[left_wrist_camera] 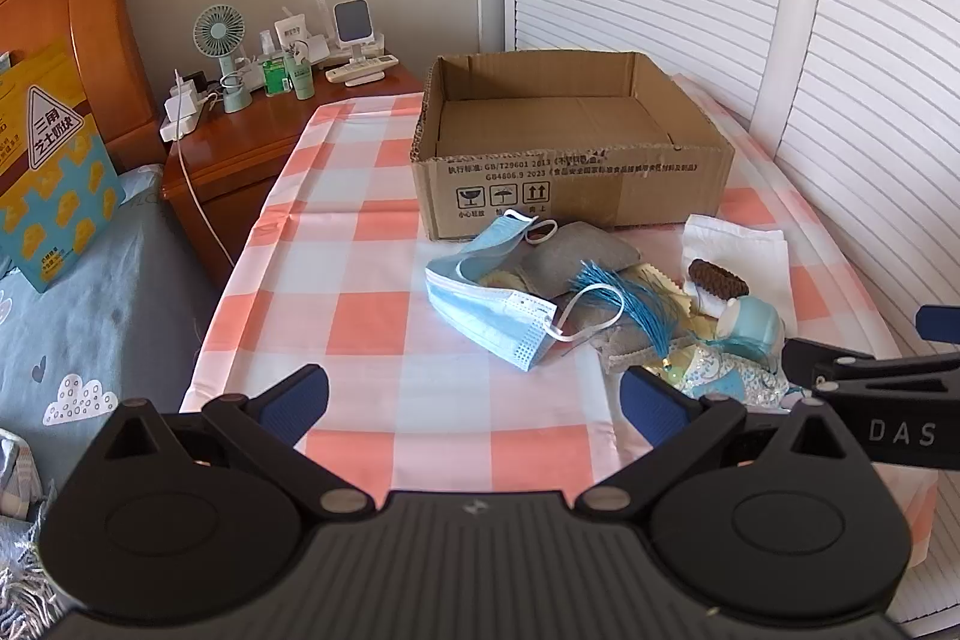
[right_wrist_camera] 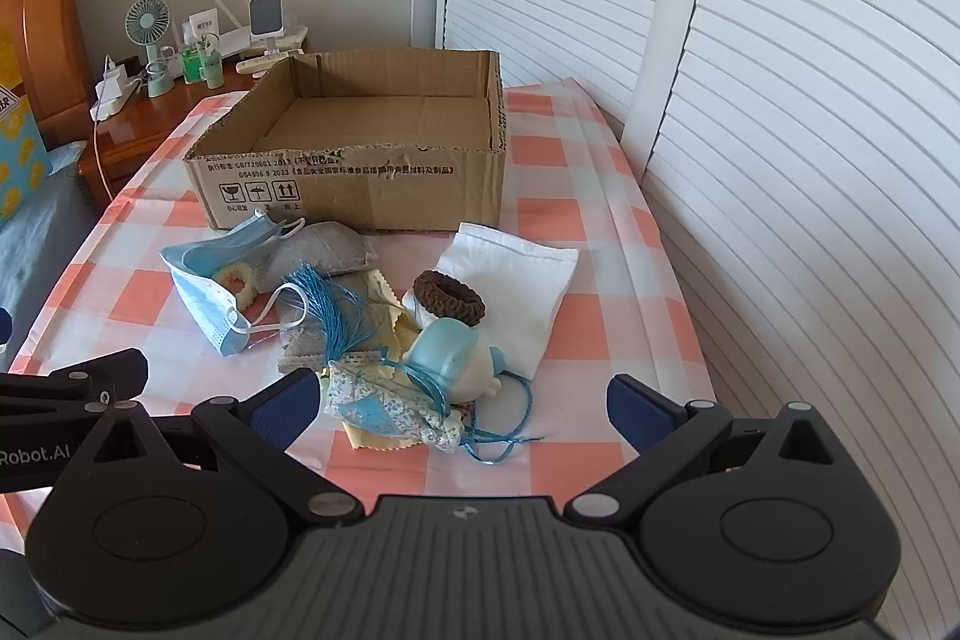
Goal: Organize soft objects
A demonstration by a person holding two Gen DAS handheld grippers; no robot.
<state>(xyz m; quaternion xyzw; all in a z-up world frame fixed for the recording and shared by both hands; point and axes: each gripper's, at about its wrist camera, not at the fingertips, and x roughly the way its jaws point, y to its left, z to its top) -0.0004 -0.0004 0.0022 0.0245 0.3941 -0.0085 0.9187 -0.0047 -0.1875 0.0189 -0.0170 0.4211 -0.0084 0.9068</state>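
A pile of soft objects lies on the checked tablecloth in front of an open, empty cardboard box (left_wrist_camera: pixel 570 148) (right_wrist_camera: pixel 360 142). It holds a blue face mask (left_wrist_camera: pixel 486 304) (right_wrist_camera: pixel 210 292), a grey pouch (left_wrist_camera: pixel 570 250) (right_wrist_camera: pixel 318 250), a blue tassel (left_wrist_camera: pixel 624 304) (right_wrist_camera: pixel 336 310), a brown scrunchie (left_wrist_camera: pixel 717 278) (right_wrist_camera: pixel 450 295), a white cloth (left_wrist_camera: pixel 738 244) (right_wrist_camera: pixel 516 280), a pale blue plush toy (left_wrist_camera: pixel 750 322) (right_wrist_camera: pixel 456 358) and a floral fabric piece (right_wrist_camera: pixel 384 400). My left gripper (left_wrist_camera: pixel 474 400) is open and empty, short of the mask. My right gripper (right_wrist_camera: pixel 462 400) is open and empty, its fingers on either side of the plush toy and floral piece.
A wooden nightstand (left_wrist_camera: pixel 240 142) at the back left carries a small fan (left_wrist_camera: pixel 219 34), bottles and chargers. A bed with blue bedding (left_wrist_camera: pixel 78 316) lies left. White louvered doors (right_wrist_camera: pixel 780 100) stand along the right. The right gripper shows at the right edge of the left wrist view (left_wrist_camera: pixel 870 370).
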